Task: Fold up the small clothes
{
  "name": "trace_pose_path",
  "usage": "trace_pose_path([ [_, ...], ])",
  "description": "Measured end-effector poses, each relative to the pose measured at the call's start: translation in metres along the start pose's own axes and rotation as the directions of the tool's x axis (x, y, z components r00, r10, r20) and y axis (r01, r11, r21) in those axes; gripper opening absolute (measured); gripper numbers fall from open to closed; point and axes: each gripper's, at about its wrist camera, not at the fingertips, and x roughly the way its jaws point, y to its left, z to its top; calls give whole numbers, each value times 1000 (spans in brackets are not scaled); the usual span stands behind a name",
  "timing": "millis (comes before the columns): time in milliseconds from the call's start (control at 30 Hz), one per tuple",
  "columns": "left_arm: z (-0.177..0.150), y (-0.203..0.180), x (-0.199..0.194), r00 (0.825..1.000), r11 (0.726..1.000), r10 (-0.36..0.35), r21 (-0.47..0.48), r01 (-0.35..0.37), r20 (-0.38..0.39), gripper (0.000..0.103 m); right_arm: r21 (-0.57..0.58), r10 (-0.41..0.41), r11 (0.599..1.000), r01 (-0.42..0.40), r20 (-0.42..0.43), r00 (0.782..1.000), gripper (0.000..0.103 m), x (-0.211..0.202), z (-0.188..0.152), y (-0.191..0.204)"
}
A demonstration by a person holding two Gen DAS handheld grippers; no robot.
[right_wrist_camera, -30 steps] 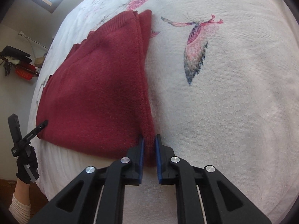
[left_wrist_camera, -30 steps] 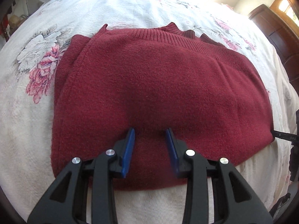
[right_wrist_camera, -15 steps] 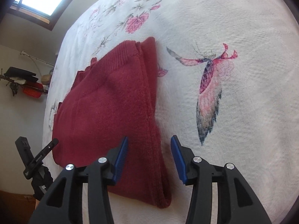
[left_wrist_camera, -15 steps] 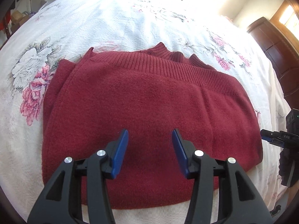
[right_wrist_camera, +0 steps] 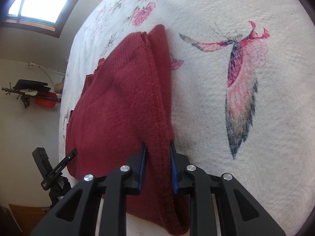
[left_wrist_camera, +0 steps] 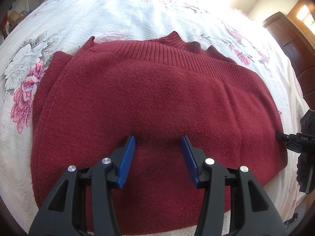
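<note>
A dark red knit sweater [left_wrist_camera: 157, 98] lies folded into a rectangle on the floral bedspread [left_wrist_camera: 118, 13], ribbed hem and collar at the far side. My left gripper [left_wrist_camera: 157, 137] is open, its blue pads resting on the near middle of the top layer with nothing between them. In the right wrist view the sweater [right_wrist_camera: 118, 108] runs away to the left. My right gripper [right_wrist_camera: 157, 144] has its jaws narrowed around the thick folded right edge, and fabric fills the gap. That gripper also shows at the sweater's right corner [left_wrist_camera: 283, 138].
The white bedspread [right_wrist_camera: 246, 137] with a printed butterfly [right_wrist_camera: 238, 82] stretches right of the sweater. A dark wooden cabinet [left_wrist_camera: 291, 45] stands beyond the bed at the far right. A window [right_wrist_camera: 39, 2] and a wall rack [right_wrist_camera: 33, 94] are off to the left.
The right gripper, shut on the edge a second ago and then open and drawn back, has moved forward and closed around the folded edge. The left gripper lowered back onto the sweater, still open.
</note>
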Motion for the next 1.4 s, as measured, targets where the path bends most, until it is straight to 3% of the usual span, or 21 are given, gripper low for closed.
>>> trace_pose_path([
  [533,-2,7,6,1000,999,-29,-16,29,2,49,43,-70,997,69,6,998,17,11,-4,-6],
  [667,1,10,-3,999,998,-53,-47,52,-12,49,66,-136,988,136,-6,991,17,8,-1,6],
  [733,1,13,-17,997,995,-71,-73,71,0,49,67,-147,987,146,8,989,15,0,2,22],
  [833,-2,17,-37,995,993,-96,-66,98,32,49,2,-55,998,55,52,997,13,-17,6,67],
  [900,-3,20,-46,994,993,-99,-58,101,44,50,-70,-49,996,54,63,997,13,-21,8,105],
  [1133,-4,41,-63,990,987,-126,-93,131,62,50,-272,-35,962,35,6,999,13,16,3,220],
  [1267,-5,50,-67,988,984,-138,-109,145,71,50,-345,-77,937,62,-31,997,13,49,-10,253],
  [1400,-5,55,-67,986,979,-152,-126,160,72,50,-365,-121,927,85,-76,990,13,84,-22,258],
])
